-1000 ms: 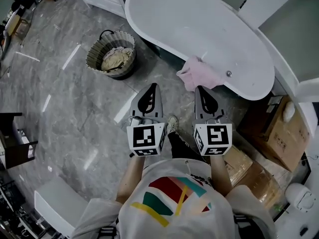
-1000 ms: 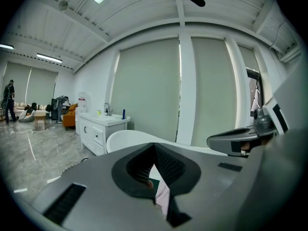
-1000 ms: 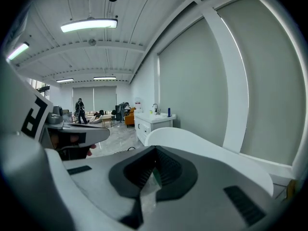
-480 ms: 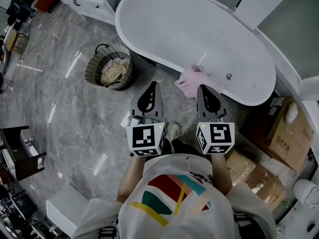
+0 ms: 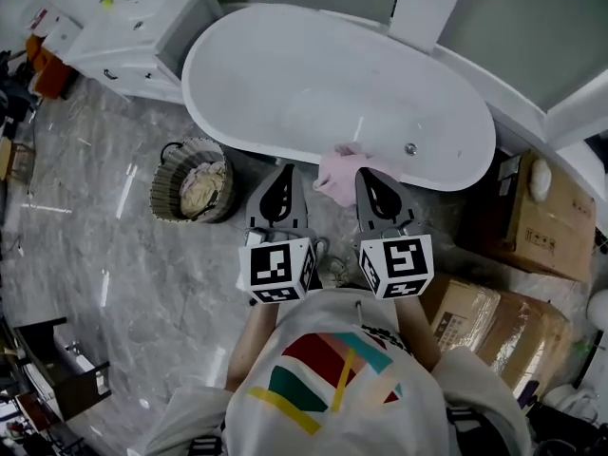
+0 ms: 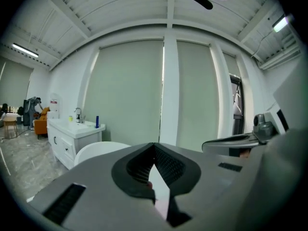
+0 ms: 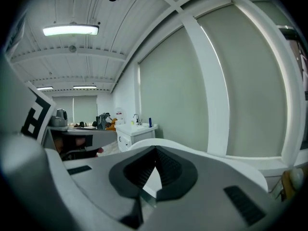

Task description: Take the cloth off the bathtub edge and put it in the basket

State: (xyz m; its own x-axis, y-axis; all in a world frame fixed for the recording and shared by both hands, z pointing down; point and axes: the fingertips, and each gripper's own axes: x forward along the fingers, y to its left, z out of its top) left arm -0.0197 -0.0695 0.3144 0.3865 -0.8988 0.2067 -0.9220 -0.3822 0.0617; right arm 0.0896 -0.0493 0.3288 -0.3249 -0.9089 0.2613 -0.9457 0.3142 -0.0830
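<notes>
A pink cloth (image 5: 338, 171) hangs over the near edge of the white bathtub (image 5: 285, 74) in the head view. My left gripper (image 5: 282, 171) is shut and empty, its tip just left of the cloth. To the right of the cloth's lower part sits my right gripper (image 5: 366, 175), also shut with nothing in it. A woven basket (image 5: 166, 191) holding beige fabric stands on the floor to the left. In the left gripper view the shut gripper (image 6: 155, 146) points over the tub rim (image 6: 96, 149). The right gripper (image 7: 155, 150) also shows its jaws closed.
A white vanity with a sink (image 5: 123, 27) stands at the far left of the tub. Cardboard boxes (image 5: 546, 217) are stacked on the right. Grey marble floor (image 5: 95, 283) spreads to the left. A dark shelf unit (image 5: 52, 378) sits at the lower left.
Both grippers have moved forward toward the tub and risen a little. The cloth, tub and basket now sit lower in the head view, and the vanity has come into sight.
</notes>
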